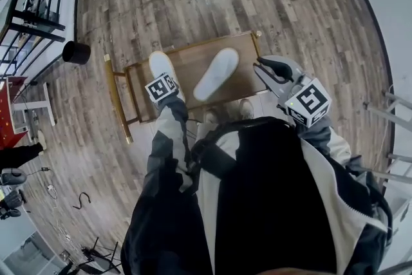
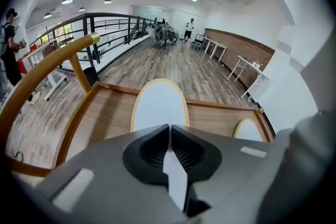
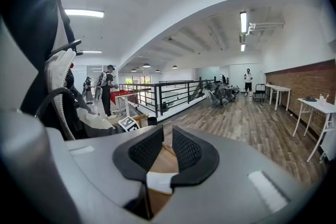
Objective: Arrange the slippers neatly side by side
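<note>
The slippers lie on a low wooden worktop (image 1: 193,61) on the floor. They are well apart and not lined up. The left slipper (image 1: 161,64) points straight away from the person. The right slipper (image 1: 217,74) lies tilted. The left claw (image 2: 169,131) is closed at the near end of the left slipper, and a thin white bit shows pinched between its jaws. The right claw (image 3: 167,139) hangs near the worktop's right edge. Its jaws are a little apart and hold nothing.
</note>
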Demonstrator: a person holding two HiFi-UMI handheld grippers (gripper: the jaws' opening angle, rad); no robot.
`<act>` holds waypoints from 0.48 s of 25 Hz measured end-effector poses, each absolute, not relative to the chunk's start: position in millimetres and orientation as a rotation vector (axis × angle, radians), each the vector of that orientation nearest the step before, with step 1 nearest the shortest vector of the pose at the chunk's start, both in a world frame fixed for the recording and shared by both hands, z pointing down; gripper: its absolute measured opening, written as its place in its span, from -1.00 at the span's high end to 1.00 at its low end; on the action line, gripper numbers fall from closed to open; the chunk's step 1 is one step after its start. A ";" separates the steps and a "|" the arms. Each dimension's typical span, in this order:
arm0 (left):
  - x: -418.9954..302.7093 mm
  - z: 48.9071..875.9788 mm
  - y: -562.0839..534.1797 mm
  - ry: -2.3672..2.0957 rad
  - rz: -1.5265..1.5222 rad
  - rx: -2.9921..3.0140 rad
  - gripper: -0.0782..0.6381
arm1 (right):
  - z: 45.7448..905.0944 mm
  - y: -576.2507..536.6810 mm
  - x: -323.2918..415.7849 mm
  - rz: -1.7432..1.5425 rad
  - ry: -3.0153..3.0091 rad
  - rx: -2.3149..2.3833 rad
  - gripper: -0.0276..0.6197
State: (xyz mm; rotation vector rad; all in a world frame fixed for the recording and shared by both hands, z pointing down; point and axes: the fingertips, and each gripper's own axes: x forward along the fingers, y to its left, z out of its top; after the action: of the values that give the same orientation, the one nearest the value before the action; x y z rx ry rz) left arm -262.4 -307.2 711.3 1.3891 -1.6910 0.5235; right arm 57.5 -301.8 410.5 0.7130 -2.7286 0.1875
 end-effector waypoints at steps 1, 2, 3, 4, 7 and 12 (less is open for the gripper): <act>-261.4 703.3 -306.9 -1.695 0.511 1.421 0.70 | 410.5 -301.3 50.4 0.183 -2.738 0.692 0.73; -261.9 694.5 -305.2 -1.701 0.492 1.451 0.70 | 410.3 -300.6 41.7 0.180 -2.748 0.668 0.73; -263.4 684.4 -302.4 -1.712 0.472 1.477 0.70 | 409.9 -299.5 32.0 0.177 -2.760 0.640 0.73; -264.7 673.1 -299.0 -1.726 0.455 1.504 0.70 | 409.2 -298.3 22.7 0.174 -2.772 0.610 0.73; -259.8 629.1 -292.3 -1.780 0.427 1.616 0.70 | 406.4 -296.1 2.2 0.157 -2.807 0.529 0.77; -244.1 542.7 -283.7 -1.861 0.375 1.850 0.70 | 409.2 -290.6 -30.3 0.146 -2.839 0.439 0.79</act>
State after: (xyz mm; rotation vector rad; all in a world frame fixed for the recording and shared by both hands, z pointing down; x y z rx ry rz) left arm -244.1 -283.7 542.7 1.8498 -1.8607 0.3753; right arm -30.3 -290.6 409.2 0.4391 -2.8391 0.1458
